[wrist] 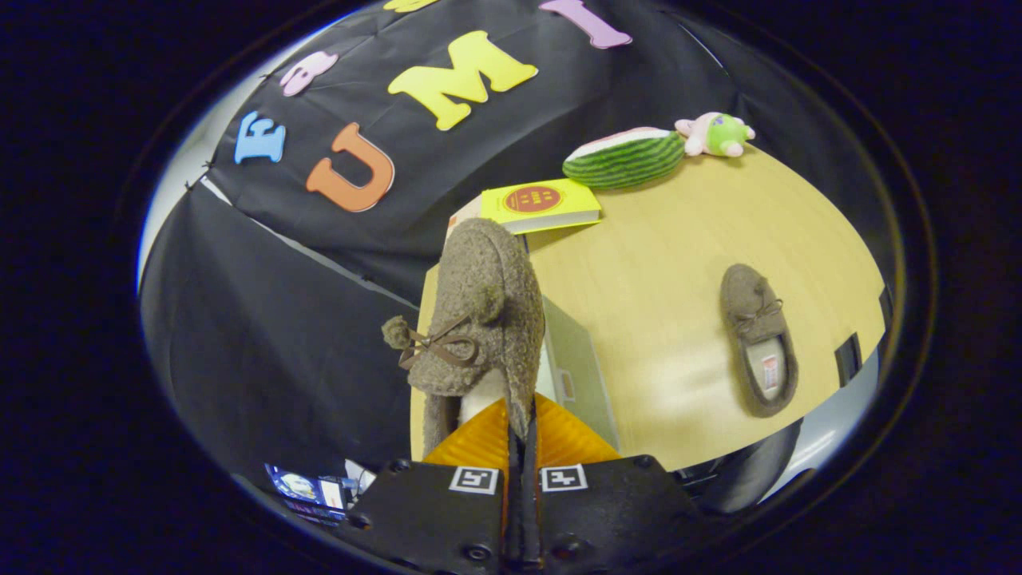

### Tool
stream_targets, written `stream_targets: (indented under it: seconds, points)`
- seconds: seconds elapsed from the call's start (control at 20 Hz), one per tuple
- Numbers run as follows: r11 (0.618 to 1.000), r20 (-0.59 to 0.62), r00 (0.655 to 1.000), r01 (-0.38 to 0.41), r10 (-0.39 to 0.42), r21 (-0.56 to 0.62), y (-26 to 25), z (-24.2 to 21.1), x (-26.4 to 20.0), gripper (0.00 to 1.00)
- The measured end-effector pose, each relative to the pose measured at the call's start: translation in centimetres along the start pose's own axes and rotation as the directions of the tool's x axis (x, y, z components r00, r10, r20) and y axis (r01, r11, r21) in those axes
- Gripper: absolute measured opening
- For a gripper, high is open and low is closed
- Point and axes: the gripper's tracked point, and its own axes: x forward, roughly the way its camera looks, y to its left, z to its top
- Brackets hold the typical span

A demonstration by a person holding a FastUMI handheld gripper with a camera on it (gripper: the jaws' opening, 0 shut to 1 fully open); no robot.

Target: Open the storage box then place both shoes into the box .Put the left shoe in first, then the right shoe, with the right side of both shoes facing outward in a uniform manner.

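The gripper (520,427) is closed on the heel edge of one fuzzy brown shoe (479,319), which hangs lifted above the wooden table (663,255), so I judge the first shoe is now being carried toward the box. The grey storage box (576,367) lies just behind this shoe on the table, and I cannot tell if its lid is open. The second shoe (758,339) rests well apart on the table, so placing both shoes is not yet done.
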Motion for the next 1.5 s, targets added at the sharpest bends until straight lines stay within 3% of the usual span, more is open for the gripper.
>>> stream_targets:
  seconds: [0.25, 0.5, 0.85, 1.0, 1.05, 1.2, 1.3, 1.5]
  points:
    - [1.0, -0.064, 0.998, -0.015, 0.016, 0.01, 3.4, -3.3, 4.2, 0.06]
    - [0.998, -0.143, 0.988, 0.058, -0.054, 0.021, 3.0, -6.6, 8.1, 0.06]
    - [0.994, -0.248, 0.965, 0.099, -0.085, 0.047, 3.1, -9.7, 12.4, 0.07]
    - [0.996, -0.238, 0.969, 0.078, -0.065, 0.045, 3.9, -9.0, 12.9, 0.2]
    - [0.997, -0.231, 0.972, 0.059, -0.048, 0.044, 4.4, -9.0, 13.1, 0.2]
    - [1.0, -0.194, 0.981, 0.008, -0.007, 0.007, 5.6, -8.3, 12.1, 0.47]
    - [0.998, -0.144, 0.989, -0.021, 0.013, -0.056, 6.4, -7.3, 11.4, 0.6]
    - [0.974, -0.03, 0.999, 0.034, -0.042, -0.226, 5.9, -5.6, 9.0, 0.95]
